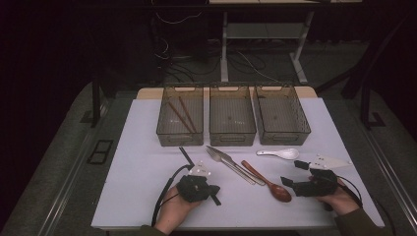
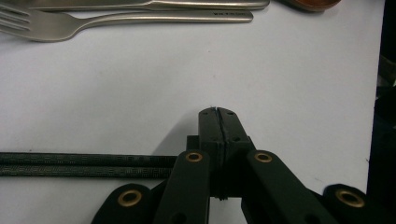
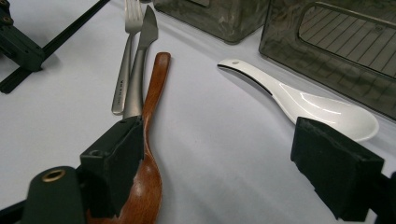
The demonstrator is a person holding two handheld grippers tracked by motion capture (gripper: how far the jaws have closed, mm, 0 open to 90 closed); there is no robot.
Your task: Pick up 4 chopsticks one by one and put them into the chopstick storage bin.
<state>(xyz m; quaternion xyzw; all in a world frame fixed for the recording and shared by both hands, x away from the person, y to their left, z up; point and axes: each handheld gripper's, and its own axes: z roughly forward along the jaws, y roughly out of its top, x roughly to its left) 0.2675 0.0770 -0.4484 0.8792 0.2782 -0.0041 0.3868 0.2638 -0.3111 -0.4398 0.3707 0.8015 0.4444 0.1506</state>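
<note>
Presently, both hand-held black tongs rest low over the white worktop [image 1: 147, 162], near its front edge. The left tongs [image 2: 218, 112] are pressed together, pad faces meeting along a thin seam, with nothing between them. Beyond their tips, apart from them, lie a steel table fork [image 2: 93, 22] and a steel table knife [image 2: 140, 3] side by side; the left gripper view does not show contact between the two. A pair of dark chopsticks [image 2: 84, 164] lies just beside the left tongs at their base, running off to the side.

The right tongs [image 3: 224, 154] are spread wide and pinch nothing. A reddish-brown wooden spoon [image 3: 152, 140] lies on the worktop with its bowl just beside, and partly behind, one jaw pad; whether the pad touches it cannot be told. A white ceramic soup spoon [image 3: 317, 107] lies just ahead of the other jaw, bowl nearest to it, clear of the pad. In the high view the wooden spoon [image 1: 268, 181] sits between the two tongs, closer to the right pair [image 1: 287, 184].

Farther beyond both tongs stand three smoky translucent plastic bins in a row. The bin [image 1: 164, 123] nearest the left tongs' side holds two brown chopsticks [image 1: 182, 117].
</note>
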